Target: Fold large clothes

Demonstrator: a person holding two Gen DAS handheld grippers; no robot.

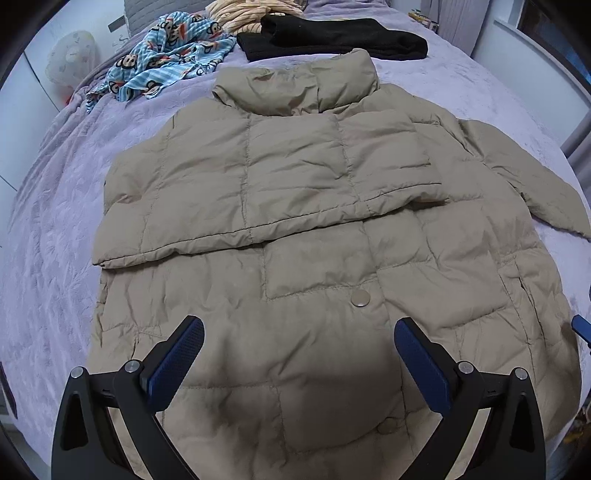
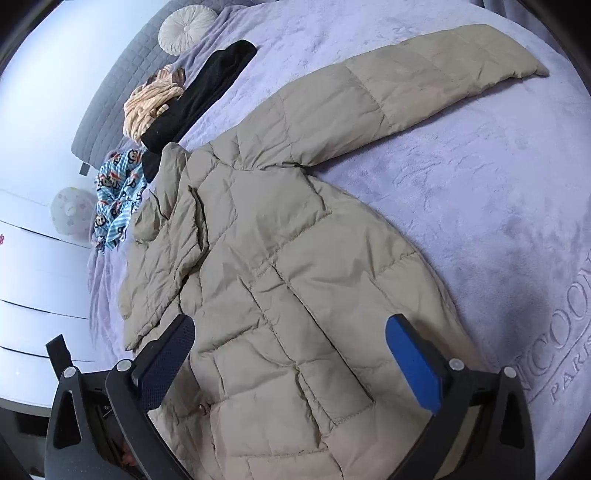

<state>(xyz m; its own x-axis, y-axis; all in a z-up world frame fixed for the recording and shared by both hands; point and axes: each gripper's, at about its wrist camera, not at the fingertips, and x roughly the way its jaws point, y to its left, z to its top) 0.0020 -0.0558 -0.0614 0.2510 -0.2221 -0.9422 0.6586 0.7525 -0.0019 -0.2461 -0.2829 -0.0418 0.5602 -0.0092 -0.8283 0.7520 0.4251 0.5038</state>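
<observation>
Jacket (image 1: 314, 258) flat on bed (image 1: 48, 258); 3 garments (image 1: 332, 35) behind collar.

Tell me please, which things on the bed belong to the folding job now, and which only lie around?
Job: beige puffer jacket, one sleeve folded across it; both open hand-held grippers.

Lying about: black garment, blue cartoon-print cloth, striped cloth, round cushion.

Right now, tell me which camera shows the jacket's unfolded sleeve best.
The right wrist view: the unfolded sleeve stretches out whole across the purple blanket, from shoulder to cuff. The left wrist view shows that sleeve only squeezed at the right edge, foreshortened.
</observation>
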